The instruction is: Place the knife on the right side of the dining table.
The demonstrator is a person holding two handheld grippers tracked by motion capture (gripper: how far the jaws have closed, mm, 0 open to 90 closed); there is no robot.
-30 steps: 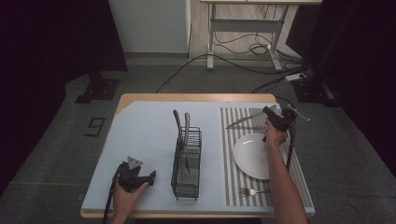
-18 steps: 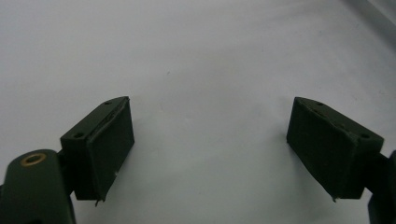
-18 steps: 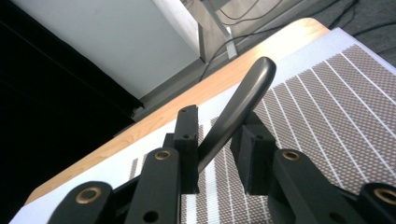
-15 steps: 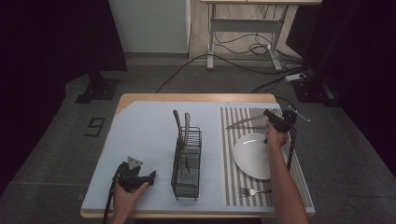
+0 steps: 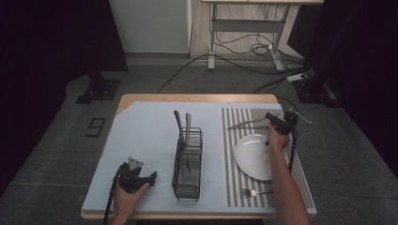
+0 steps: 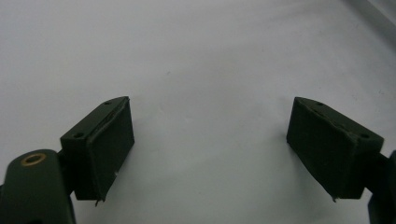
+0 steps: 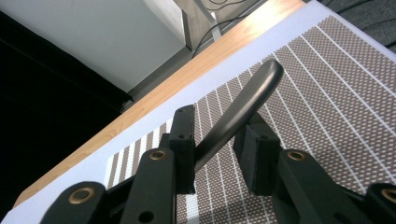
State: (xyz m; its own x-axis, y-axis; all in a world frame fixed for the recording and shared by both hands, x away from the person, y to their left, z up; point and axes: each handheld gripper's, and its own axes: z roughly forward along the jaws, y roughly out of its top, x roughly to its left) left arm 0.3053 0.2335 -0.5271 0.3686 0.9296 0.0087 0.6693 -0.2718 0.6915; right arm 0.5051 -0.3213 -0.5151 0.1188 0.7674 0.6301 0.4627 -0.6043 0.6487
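Two grippers up: my L gripper [image 5: 151,176] sits near the front-left of the table [image 5: 141,140], jaws wide apart w/ nothing between. R gripper [image 7: 217,154] is clenched on a knife [image 5: 246,124] handle over the striped mat [image 5: 228,159], far side of the plate [image 5: 251,157]. Rack [image 5: 187,161] stands mid-table w/ utensils; fork [image 5: 253,192] lies on the mat's near end.
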